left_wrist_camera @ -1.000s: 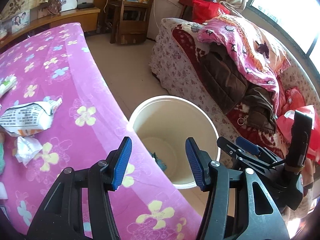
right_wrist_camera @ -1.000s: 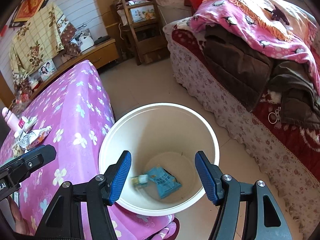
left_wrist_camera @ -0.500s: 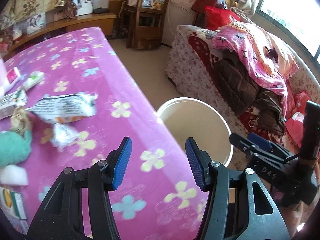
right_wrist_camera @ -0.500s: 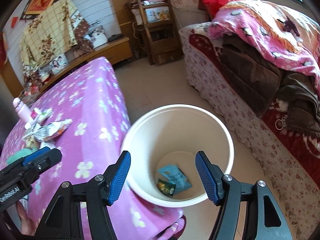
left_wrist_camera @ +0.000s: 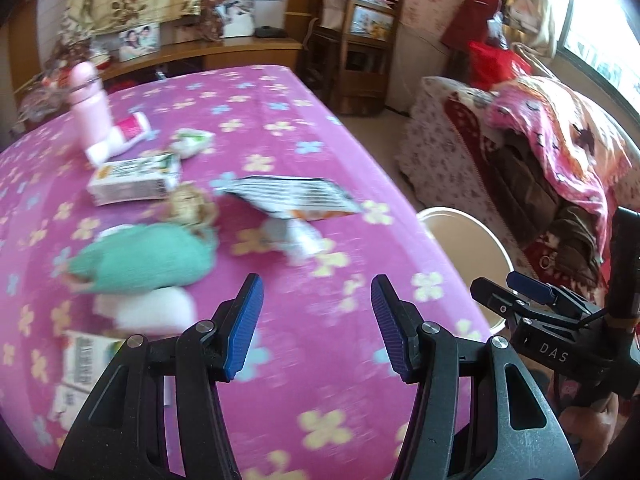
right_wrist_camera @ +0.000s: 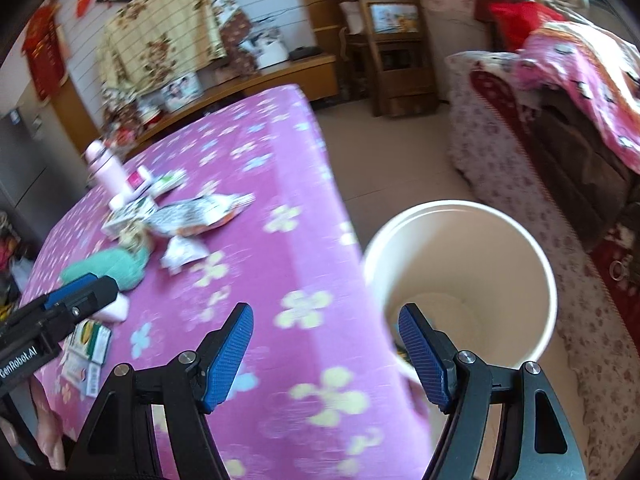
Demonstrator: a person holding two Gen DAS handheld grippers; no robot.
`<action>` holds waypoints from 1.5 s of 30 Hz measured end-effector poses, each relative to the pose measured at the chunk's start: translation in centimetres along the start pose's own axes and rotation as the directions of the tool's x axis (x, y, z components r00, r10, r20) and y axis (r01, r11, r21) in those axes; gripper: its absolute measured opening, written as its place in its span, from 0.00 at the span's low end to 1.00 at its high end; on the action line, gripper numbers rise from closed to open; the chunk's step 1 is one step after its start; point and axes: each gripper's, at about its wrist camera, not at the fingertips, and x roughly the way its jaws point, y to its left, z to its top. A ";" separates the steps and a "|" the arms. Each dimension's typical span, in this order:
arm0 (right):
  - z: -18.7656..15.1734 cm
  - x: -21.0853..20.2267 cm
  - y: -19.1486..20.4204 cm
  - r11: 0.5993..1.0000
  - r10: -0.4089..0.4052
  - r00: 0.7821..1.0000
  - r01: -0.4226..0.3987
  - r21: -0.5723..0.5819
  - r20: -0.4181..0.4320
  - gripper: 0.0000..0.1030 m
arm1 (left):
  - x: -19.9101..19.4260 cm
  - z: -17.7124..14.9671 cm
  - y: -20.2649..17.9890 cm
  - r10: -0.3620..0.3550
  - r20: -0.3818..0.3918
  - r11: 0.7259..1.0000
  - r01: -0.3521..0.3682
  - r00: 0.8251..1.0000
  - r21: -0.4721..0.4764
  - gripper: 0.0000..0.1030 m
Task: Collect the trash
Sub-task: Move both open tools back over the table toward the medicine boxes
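My left gripper hovers open over the pink flowered tablecloth, nothing between its fingers. Ahead of it lie a black, white and orange snack wrapper and a crumpled white wrapper. My right gripper hangs over the table's right edge beside the white bucket, which stands on the floor. Its jaws are opening and hold nothing. The right wrist view shows the snack wrapper and the crumpled wrapper further left. The bucket's contents are hidden behind the right finger.
On the table also lie a green knitted bundle, a white carton, a pink bottle, a tube and flat packets at the near left. A sofa piled with blankets stands to the right of the bucket.
Both grippers have swung left from above the bucket to over the table. The bucket now sits at the right of both views, the trash is nearer, and the right jaws stand wider.
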 end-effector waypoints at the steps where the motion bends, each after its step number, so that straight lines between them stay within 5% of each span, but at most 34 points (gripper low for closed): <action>1: -0.1 0.2 0.6 1.000 0.008 1.000 -0.008 -0.008 -0.006 0.71 | -0.5 -0.2 1.0 0.009 0.002 1.000 -0.009 1.000 -0.007 0.53; 17: -0.7 3.8 9.6 0.982 0.096 0.992 -0.108 -0.155 -0.087 0.71 | -5.1 -5.2 14.3 0.125 -0.033 0.980 -0.128 0.992 -0.153 0.54; 28: -2.2 4.9 13.4 0.957 0.153 0.974 -0.188 -0.219 -0.168 0.71 | -6.8 -9.5 19.6 0.157 -0.107 0.957 -0.178 0.982 -0.228 0.54; 40: -3.3 4.7 15.1 0.943 0.161 0.970 -0.206 -0.261 -0.182 0.71 | -6.5 -10.7 13.0 0.025 -0.103 0.986 -0.042 0.994 -0.162 0.54; 45: -2.7 4.2 13.9 0.954 0.162 0.972 -0.198 -0.226 -0.167 0.71 | -4.7 -10.1 9.7 0.058 -0.100 0.991 -0.070 0.993 -0.115 0.54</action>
